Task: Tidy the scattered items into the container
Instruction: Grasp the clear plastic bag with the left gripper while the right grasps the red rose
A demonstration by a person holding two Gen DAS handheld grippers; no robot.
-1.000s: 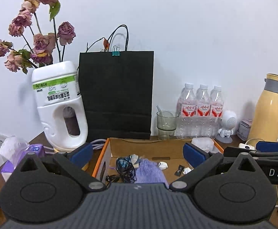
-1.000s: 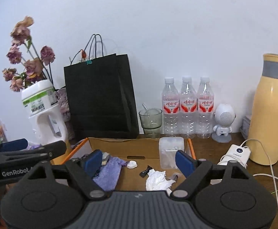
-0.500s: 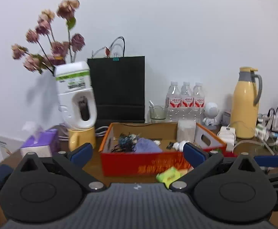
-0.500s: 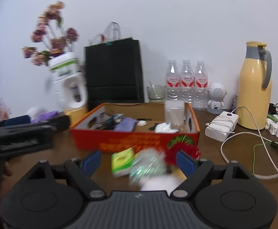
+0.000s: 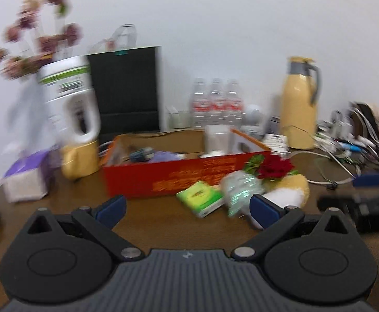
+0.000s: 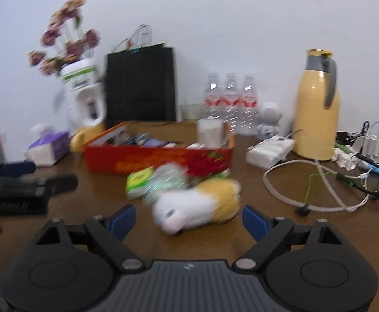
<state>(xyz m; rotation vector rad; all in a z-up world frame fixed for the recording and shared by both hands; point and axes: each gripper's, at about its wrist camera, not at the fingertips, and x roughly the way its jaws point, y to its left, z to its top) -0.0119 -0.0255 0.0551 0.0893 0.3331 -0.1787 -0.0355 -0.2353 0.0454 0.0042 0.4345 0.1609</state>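
Both of my hand-held grippers are spread wide with nothing between their blue pads: my left gripper [image 5: 187,209] hangs over bare brown wooden table [image 5: 163,223], and my right gripper [image 6: 188,221] sits just short of a white-and-yellow plush toy [image 6: 197,204] lying on its side. In the right wrist view my left gripper [image 6: 20,184] shows as a black bar at the left edge; in the left wrist view my right gripper [image 5: 366,202] crosses the right edge. Just beyond the plush, touching it or nearly so, lie a crinkly silvery-green foil wrapper [image 6: 167,180] and a flat green-and-white packet [image 6: 137,182], all still out on the table in front of the container. That container, a low red cardboard box with gold lettering and a rose print [image 6: 158,157], stands right behind them; inside I can make out a purple cloth [image 5: 163,156], a dark tangle of cord [image 5: 140,153] and a clear plastic tub [image 6: 210,132] at its right end, though blur hides the finer detail. Left of the box sit a purple tissue pack [image 6: 50,147] and a yellow mug [image 5: 79,160]. Right of it lie a white power adapter [image 6: 270,150] and looping white cables [image 6: 309,182]. Against the white wall stand a white jug holding dried pink roses [image 6: 83,96], a black paper bag [image 6: 141,83], three water bottles [image 6: 229,101], a small white robot figurine [image 6: 268,121] and a tall yellow thermos with a grey handle [image 6: 317,104].
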